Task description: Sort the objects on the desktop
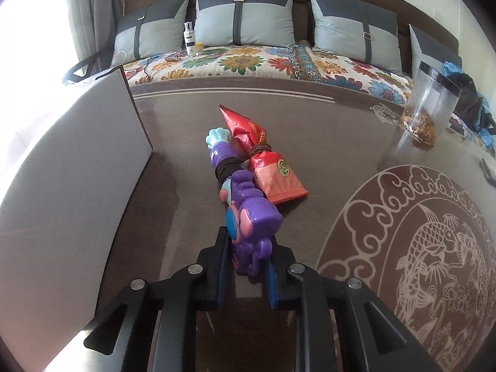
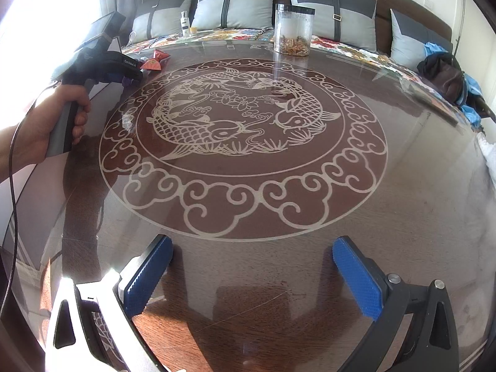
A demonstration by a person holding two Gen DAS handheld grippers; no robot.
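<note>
My left gripper [image 1: 248, 266] had its jaws clamped on the near end of the purple toy [image 1: 245, 214], which lay at six o'clock on the tabletop [image 1: 186, 248] and touched the red snack packet [image 1: 266, 161] at its one o'clock. I judged that the glossy, knobbly plastic could twist out of so shallow a bite, or that the dark bands wound round both could drag the packet along. My right gripper [image 2: 251, 276] hung with jaws wide apart and empty over the carp pattern.
</note>
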